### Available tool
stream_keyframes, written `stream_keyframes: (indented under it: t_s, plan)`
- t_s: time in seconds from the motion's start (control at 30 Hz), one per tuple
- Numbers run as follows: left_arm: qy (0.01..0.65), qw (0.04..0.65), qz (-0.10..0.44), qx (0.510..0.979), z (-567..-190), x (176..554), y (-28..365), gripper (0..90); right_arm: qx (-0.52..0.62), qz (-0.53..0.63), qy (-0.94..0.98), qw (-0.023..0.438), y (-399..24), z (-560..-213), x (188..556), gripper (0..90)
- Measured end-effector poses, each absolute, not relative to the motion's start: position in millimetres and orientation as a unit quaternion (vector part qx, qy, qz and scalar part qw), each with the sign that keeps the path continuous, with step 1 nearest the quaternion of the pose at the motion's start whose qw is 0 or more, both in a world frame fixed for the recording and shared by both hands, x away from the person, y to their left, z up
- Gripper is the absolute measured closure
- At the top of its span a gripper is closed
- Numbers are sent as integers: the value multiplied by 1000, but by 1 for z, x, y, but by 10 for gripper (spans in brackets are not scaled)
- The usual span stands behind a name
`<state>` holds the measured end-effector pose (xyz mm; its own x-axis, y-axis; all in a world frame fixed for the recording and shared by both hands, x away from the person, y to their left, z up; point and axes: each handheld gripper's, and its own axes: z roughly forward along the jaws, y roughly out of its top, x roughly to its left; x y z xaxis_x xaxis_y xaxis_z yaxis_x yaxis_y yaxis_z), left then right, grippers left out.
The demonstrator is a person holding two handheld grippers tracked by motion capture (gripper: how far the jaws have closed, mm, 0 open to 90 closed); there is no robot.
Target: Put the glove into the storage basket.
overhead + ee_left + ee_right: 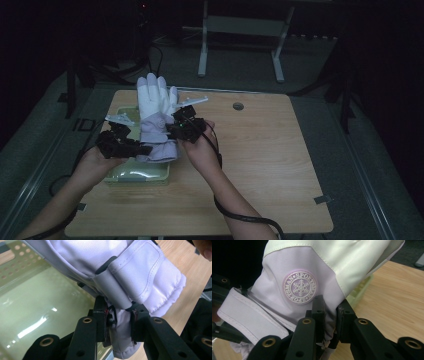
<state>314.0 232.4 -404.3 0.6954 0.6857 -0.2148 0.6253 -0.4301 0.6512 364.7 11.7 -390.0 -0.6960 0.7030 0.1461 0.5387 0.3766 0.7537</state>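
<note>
A white and pale lilac ski glove (155, 117) is held up above the table, fingers pointing away from the person. My left gripper (142, 149) is shut on the glove's cuff edge (120, 327) from the left. My right gripper (172, 129) is shut on the lilac wrist fabric (329, 322) from the right, just below a round snowflake badge (299, 287). A grey wrist strap (115, 287) crosses the cuff above the left jaws.
A pale green plastic basket (122, 172) stands on the wooden table (260, 160) under the glove, at the table's left side. A round cable hole (238, 106) sits near the far edge. A metal frame (240, 45) stands on the floor beyond.
</note>
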Motion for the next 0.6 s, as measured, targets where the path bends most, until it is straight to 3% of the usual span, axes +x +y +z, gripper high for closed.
stream_keyframes:
  t_s: [0.6]
  plan:
    - [399, 335, 37, 853, -410, 311, 298, 722, 370, 412, 829, 76, 83, -404, 367, 792]
